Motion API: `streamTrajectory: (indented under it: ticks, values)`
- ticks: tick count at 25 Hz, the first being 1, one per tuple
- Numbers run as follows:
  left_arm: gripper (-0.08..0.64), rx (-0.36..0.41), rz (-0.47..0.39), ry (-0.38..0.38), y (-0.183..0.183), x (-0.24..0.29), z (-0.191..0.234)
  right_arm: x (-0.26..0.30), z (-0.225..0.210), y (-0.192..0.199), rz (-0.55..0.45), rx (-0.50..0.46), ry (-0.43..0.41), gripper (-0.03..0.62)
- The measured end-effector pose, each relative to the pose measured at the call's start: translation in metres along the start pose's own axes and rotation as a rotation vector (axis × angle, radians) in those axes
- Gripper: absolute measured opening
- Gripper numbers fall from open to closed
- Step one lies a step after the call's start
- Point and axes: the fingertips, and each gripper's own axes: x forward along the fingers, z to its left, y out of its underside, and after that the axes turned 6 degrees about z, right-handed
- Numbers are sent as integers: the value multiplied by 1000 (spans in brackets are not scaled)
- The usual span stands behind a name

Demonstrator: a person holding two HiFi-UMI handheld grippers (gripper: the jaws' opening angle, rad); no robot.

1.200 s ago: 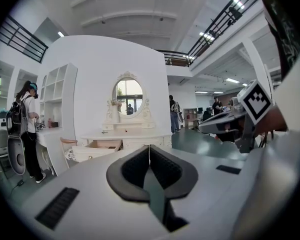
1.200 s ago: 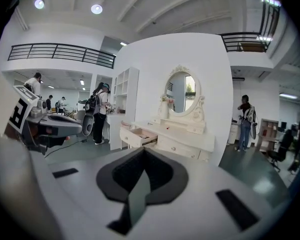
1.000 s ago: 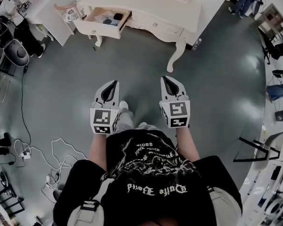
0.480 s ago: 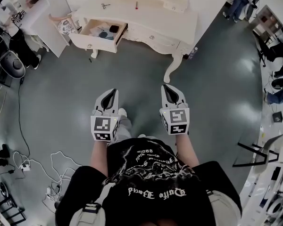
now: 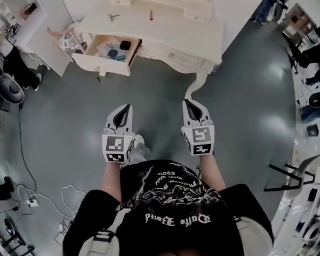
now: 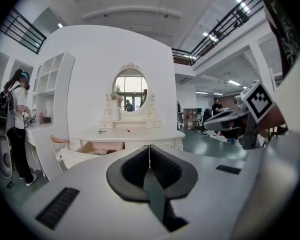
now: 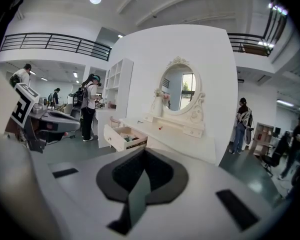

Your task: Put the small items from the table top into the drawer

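White table (image 5: 173, 31), with a red item (image 5: 151, 15) and a dark item (image 5: 113, 17) on top above the open drawer (image 5: 108, 53), was well apart from the left gripper (image 5: 127, 109) and right gripper (image 5: 188, 103), both closed and empty, so the approach seemed in hand, and next the jaws would need to open.

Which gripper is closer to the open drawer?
Left. The left gripper sits almost straight below the open drawer in the head view; the right gripper is farther off to its right. Neither touches it.

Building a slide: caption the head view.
Left gripper and right gripper, shut and empty, face a dressing table with its drawer open.
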Motion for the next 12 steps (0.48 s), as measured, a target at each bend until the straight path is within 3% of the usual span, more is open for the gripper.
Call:
streamTrajectory:
  ticks: [12]
  values:
    - [15,23,23,69,-18,67,53,68,-14,-22,31,61,71,11]
